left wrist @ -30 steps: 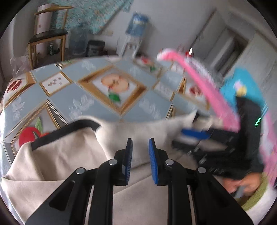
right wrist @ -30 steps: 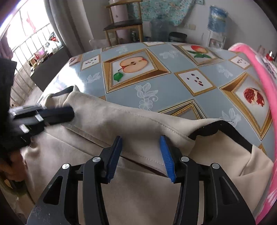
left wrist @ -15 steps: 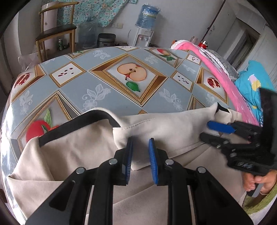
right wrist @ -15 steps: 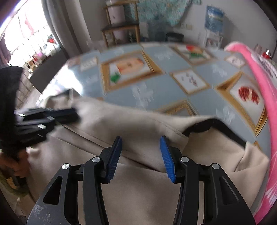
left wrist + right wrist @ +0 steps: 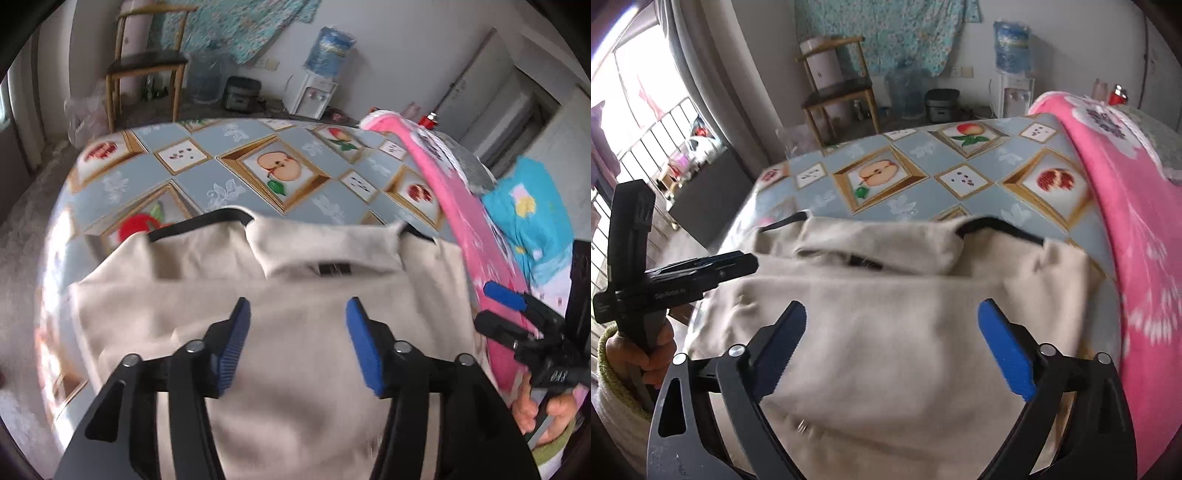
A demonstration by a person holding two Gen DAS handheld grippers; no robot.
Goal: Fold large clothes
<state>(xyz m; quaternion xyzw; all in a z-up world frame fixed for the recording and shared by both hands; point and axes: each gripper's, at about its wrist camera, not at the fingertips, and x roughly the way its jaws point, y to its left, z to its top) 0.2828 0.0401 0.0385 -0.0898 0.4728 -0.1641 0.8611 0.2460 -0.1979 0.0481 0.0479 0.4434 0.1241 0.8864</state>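
A beige garment with black trim point(image 5: 303, 332) lies folded on the near part of a table, its collar end toward the far side; it also shows in the right wrist view point(image 5: 886, 332). My left gripper point(image 5: 297, 341) is open and empty, held above the garment. My right gripper point(image 5: 892, 343) is open wide and empty, also above the garment. The right gripper shows at the right edge of the left wrist view point(image 5: 517, 317), the left gripper at the left of the right wrist view point(image 5: 701, 269).
The table carries a blue-grey fruit-print cloth point(image 5: 280, 173). A pink blanket point(image 5: 1126, 221) lies along its right side, with a blue cloth point(image 5: 532, 218) beyond. A wooden chair point(image 5: 147, 62), water dispenser point(image 5: 325, 81) and window railing point(image 5: 646, 147) stand behind.
Both grippers have opened and let go of the garment and lifted back. The garment's upper part now lies folded down flat, collar with label showing.
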